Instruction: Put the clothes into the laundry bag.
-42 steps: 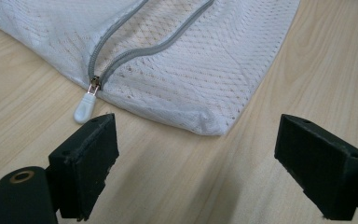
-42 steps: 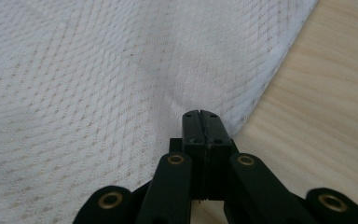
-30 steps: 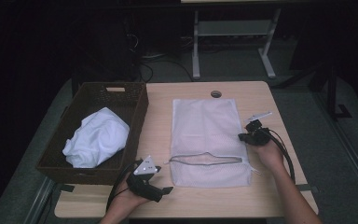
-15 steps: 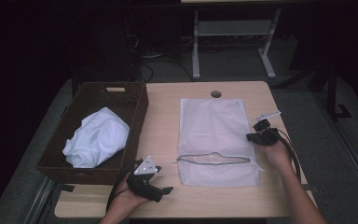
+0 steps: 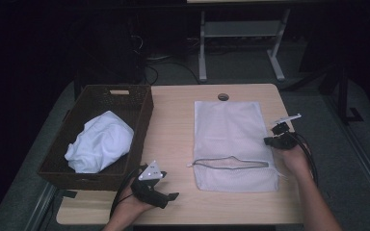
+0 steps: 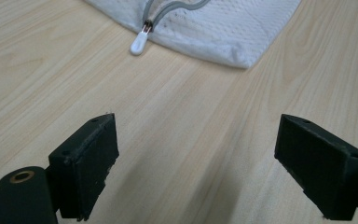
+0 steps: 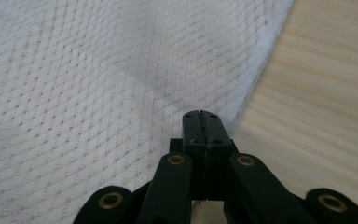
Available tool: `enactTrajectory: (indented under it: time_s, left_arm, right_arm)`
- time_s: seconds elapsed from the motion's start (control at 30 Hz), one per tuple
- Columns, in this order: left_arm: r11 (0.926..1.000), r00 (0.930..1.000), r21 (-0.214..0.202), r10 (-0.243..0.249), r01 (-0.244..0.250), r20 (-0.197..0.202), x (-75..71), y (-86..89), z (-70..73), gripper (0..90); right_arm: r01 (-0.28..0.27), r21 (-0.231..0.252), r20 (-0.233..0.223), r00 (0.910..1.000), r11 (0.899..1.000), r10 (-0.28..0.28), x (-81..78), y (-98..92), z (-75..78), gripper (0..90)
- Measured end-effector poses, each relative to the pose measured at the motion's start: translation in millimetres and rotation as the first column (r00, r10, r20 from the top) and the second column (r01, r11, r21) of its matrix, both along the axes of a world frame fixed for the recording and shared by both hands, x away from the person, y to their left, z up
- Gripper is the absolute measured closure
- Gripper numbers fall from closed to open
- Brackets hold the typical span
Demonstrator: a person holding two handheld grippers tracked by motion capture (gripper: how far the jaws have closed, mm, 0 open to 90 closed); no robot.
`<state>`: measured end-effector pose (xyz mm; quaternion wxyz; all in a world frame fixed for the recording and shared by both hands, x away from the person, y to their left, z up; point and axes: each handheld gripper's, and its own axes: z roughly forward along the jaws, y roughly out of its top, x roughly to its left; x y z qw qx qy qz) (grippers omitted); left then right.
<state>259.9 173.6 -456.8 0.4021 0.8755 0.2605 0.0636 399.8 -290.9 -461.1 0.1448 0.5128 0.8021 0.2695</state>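
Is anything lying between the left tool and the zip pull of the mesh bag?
Nothing visible. In the left gripper view, bare table lies between the open jaws of the left tool and the white zip pull at the edge of the mesh bag.

Left claw (image 5: 166, 195) wide open and low; right claw (image 5: 272, 141) tightly closed.

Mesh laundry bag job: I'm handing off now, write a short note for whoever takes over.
Right gripper: jaws shut on the right edge of the mesh laundry bag.
Left gripper: jaws open, empty, near the table's front edge.
Bag lies flat, zipper open, its pull at the left end.
White cloth sits in the wicker basket.
Left, probably: put the cloth into the bag and zip it.
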Motion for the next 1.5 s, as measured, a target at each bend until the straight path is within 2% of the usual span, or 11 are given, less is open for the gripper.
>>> enactTrajectory:
  time_s: [0.73, 0.97, 1.33, 1.5]
  left_arm:
    - [1.0, 1.0, -0.003, -0.001, 0.001, -0.005, 0.2, -1.0, -0.7, 12.9]
    - [1.0, 1.0, -0.004, -0.002, 0.002, -0.005, 0.4, -0.6, -0.6, 12.9]
    - [1.0, 1.0, -0.005, -0.002, 0.001, -0.008, 0.4, -0.6, -0.8, 12.9]
    - [1.0, 1.0, -0.005, 0.0, 0.0, -0.009, 0.4, -0.7, -1.1, 12.9]
  right_arm:
    - [0.113, -0.003, 0.0, 0.9937, 0.994, -0.113, -3.9, -42.4, -0.3, 89.7]
    - [0.158, -0.006, -0.001, 0.9874, 0.987, -0.158, -6.1, -57.4, -0.3, 89.7]
    - [0.188, -0.034, 0.01, 0.9822, 0.982, -0.188, -6.8, -71.2, -0.2, 89.7]
    - [0.215, -0.039, 0.014, 0.9766, 0.976, -0.215, -8.1, -79.7, -0.4, 89.7]
